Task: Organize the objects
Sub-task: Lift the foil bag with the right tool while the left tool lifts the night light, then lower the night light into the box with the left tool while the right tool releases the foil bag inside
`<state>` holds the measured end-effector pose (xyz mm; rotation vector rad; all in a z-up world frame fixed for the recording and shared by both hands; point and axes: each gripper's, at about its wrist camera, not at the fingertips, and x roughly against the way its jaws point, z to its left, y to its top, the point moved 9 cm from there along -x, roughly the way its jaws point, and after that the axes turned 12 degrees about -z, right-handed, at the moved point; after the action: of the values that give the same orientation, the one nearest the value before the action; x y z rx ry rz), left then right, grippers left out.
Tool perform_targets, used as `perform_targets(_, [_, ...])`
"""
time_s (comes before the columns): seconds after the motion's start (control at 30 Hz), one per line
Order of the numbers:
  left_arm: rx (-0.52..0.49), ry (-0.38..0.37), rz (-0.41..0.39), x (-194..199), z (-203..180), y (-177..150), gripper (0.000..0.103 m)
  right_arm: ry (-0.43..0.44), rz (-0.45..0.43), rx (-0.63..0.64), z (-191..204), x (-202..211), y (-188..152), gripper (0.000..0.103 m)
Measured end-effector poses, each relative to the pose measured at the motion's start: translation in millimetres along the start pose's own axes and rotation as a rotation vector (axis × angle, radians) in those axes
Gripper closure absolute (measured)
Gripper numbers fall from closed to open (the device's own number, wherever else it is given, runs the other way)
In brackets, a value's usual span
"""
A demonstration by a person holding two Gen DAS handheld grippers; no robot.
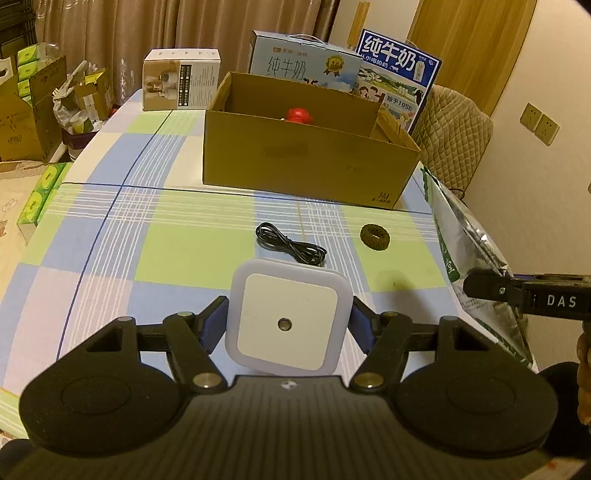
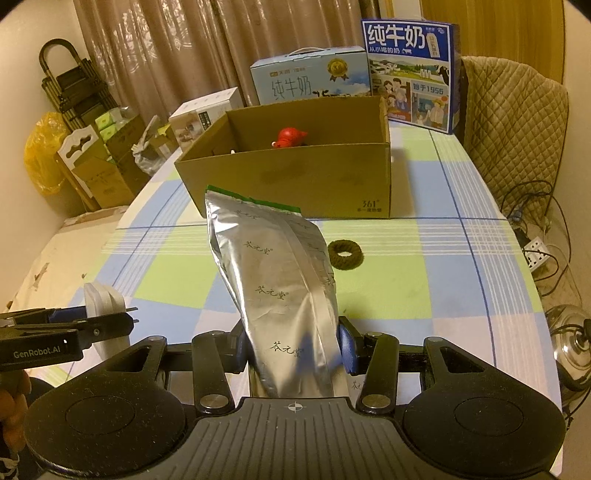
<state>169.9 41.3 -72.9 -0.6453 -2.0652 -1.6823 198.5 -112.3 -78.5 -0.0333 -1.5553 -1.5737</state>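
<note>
Two tools are in use, and each one holds something. Left hand-held gripper is clamped on a white square night light, its blue pads pressing on both sides of the light, which is lifted above the table. Right hand-held gripper is clamped on the lower part of a silver foil pouch; the pouch stands up from the fingers and leans a little away, its green edge on top. In the left wrist view the right tool shows at the right border, next to the same pouch.

On the checked cloth just beyond the night light lies a coiled black cable. To the right of it, apart, lies a dark brown ring of rough fabric. Further back stands an open cardboard box, and inside it a red toy is seen near the far wall. Behind the box stand two milk cartons, one pale blue and one dark blue, and a small white box at the left. At the far right is a chair with a quilted cover; curtains hang behind all
</note>
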Motion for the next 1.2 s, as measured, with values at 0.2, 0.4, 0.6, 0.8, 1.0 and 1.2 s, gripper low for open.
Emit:
perform_targets(0.2, [-0.003,-0.004,-0.004,-1,0,3,0.039,-0.004,-0.001,0.001,-3,-2,1,0.059])
perform_targets(0.4, [-0.024,-0.013,-0.012,-5,-1,14,0.039,-0.009,-0.007,0.006,-8,-3,8,0.059])
perform_targets(0.6, [-0.053,-0.029,-0.020,-17,-2,36,0.039,0.007,-0.029,-0.007,-10,-4,33,0.059])
perform_targets(0.8, [-0.091,-0.044,-0.041,-36,-1,80,0.039,0.017,-0.054,0.041,-10,-12,78,0.059])
perform_targets(1.0, [-0.145,-0.050,-0.063,-64,1,135,0.039,0.017,-0.072,0.089,-13,-37,130,0.059])
perform_targets(1.2, [-0.182,-0.042,-0.083,-97,2,184,0.039,0.020,-0.067,0.110,-20,-74,173,0.059])
